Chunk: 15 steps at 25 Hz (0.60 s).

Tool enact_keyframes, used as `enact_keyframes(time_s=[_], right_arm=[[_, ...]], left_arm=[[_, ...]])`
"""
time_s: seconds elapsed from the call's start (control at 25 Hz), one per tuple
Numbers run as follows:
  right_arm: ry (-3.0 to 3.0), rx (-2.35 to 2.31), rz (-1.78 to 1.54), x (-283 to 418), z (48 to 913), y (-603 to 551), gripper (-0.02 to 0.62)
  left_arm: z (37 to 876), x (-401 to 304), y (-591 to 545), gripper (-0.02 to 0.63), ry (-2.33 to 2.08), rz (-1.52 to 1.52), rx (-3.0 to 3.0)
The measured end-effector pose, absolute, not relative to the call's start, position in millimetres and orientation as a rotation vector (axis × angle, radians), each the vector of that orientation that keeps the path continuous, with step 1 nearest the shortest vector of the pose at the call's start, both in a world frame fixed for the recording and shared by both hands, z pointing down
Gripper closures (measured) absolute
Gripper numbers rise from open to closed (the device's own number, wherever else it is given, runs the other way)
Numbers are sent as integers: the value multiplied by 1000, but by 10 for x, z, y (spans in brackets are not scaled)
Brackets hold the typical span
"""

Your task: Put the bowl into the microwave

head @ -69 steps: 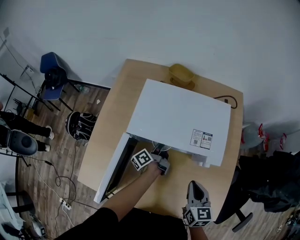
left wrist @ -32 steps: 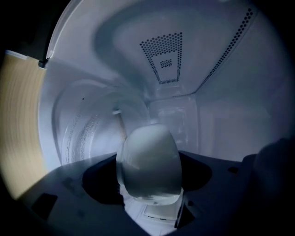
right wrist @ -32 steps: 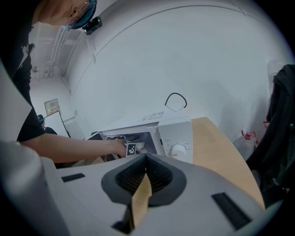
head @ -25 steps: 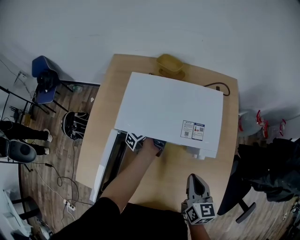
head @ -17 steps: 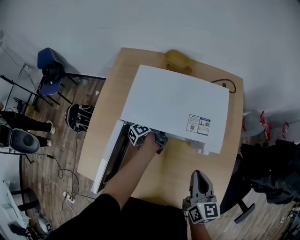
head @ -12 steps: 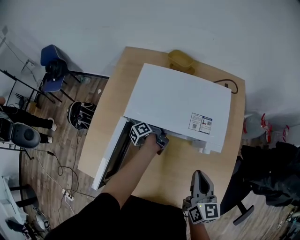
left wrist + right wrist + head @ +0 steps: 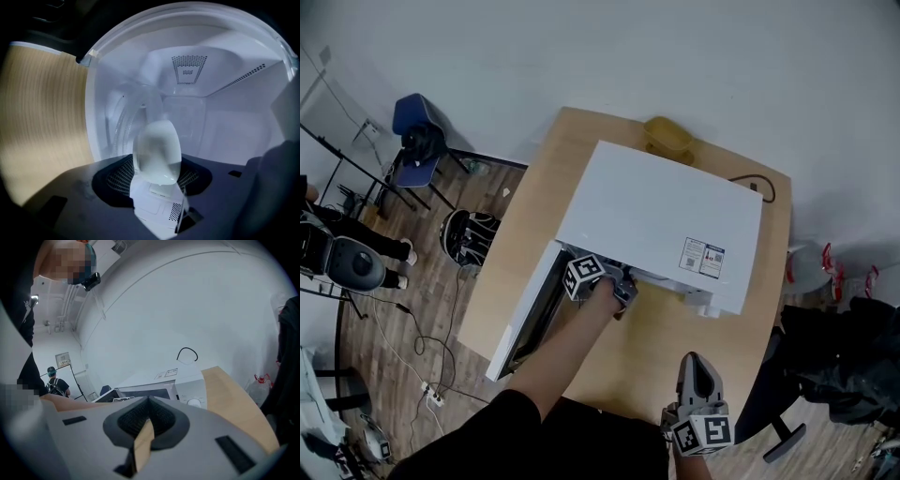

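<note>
A wooden table (image 7: 525,234) fills the centre, a yellow tub (image 7: 667,137) at its top edge, a black cable (image 7: 766,191) upper right. Blue chair (image 7: 416,141) upper left; black chair (image 7: 825,366) lower right.

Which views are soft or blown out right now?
Left gripper view: bowl close to the lens, a blurred blob; microwave walls bright, corners black. Right gripper view: strong fisheye bend, sharp enough. Head view: evenly lit, table crisp.
</note>
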State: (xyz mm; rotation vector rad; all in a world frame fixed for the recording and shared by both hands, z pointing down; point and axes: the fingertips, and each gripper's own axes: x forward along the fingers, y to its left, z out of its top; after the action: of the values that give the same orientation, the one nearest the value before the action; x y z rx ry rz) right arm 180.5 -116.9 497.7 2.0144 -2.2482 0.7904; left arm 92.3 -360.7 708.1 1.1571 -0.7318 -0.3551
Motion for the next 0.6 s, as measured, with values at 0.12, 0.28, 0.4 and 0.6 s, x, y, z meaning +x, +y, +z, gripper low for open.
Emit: enact_keyframes(time_s=[0.12, 0.28, 0.4, 0.6], right_arm=[[-2250, 2023, 788, 1820, 4968, -1199, 535], [-2238, 2028, 789, 1893, 4997, -1211, 537], [-2226, 2037, 791, 1945, 5008, -1227, 537], [-2223, 2080, 773, 2042, 4960, -1230, 535]], left_arm=[[7090, 952, -3700, 359, -725, -368, 1162], [7184, 1033, -3828, 359, -721, -364, 1175], [7112, 1074, -3879, 353, -725, -347, 1246], [7100, 1053, -3761, 330, -748, -283, 1314]])
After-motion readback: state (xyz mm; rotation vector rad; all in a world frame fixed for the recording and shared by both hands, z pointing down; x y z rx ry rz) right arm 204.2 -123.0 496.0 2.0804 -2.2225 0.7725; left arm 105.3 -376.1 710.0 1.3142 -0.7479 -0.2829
